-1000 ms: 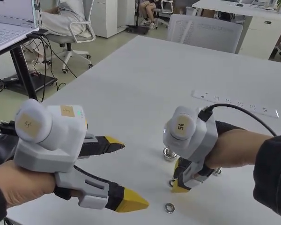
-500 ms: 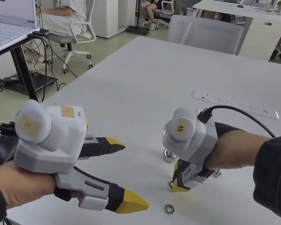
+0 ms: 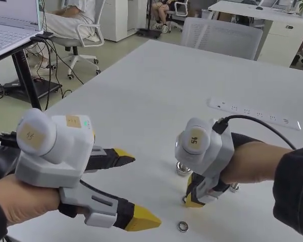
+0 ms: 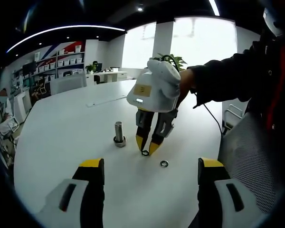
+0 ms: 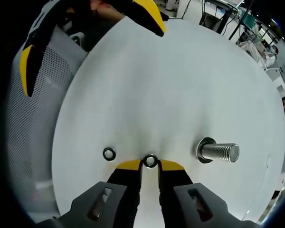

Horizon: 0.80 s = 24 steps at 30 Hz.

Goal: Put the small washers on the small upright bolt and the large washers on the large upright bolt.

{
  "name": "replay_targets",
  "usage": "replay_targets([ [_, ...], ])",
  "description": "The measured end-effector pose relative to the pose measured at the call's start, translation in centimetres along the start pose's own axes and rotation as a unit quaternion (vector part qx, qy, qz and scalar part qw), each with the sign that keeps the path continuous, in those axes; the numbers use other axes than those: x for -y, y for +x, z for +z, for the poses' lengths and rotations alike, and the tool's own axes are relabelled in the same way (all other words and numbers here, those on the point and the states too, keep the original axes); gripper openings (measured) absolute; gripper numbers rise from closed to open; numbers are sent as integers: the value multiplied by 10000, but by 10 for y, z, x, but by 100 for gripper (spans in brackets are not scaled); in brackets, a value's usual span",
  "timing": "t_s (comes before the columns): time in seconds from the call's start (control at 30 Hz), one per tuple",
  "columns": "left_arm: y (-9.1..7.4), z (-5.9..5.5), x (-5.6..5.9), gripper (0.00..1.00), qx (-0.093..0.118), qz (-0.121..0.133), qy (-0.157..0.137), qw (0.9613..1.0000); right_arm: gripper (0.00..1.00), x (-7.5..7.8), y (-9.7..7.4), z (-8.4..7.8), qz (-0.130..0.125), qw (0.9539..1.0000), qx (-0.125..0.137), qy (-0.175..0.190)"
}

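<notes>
Starting out, I judge. My right claw stands almost pressed together around a small silver ring washer on the white desk; I cannot tell if it pinches. A second silver washer lies near. The big threaded steel bolt looks bare. My left claw hangs spread.

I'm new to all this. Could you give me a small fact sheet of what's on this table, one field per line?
Surface: white table
Left hand-held gripper: open, above the table, holding nothing
Right hand-held gripper: tips down on the table either side of a washer; whether it pinches, cannot tell
Loose washer: lying flat beside that one
Bolt: upright, close by
Background: power strip
</notes>
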<state>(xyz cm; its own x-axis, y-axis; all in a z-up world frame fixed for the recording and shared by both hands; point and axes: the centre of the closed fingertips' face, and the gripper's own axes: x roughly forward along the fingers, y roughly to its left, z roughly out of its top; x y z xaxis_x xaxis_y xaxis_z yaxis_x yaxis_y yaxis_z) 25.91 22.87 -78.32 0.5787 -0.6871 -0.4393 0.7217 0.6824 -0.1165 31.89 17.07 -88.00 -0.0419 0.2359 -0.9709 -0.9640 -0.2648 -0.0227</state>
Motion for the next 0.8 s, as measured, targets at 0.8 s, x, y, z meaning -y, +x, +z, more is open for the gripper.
replay_targets([
  [0.8,2,1,3,81,-34,-24,38,10000,14,-1,-5,-15,-9,9999,-79,153],
])
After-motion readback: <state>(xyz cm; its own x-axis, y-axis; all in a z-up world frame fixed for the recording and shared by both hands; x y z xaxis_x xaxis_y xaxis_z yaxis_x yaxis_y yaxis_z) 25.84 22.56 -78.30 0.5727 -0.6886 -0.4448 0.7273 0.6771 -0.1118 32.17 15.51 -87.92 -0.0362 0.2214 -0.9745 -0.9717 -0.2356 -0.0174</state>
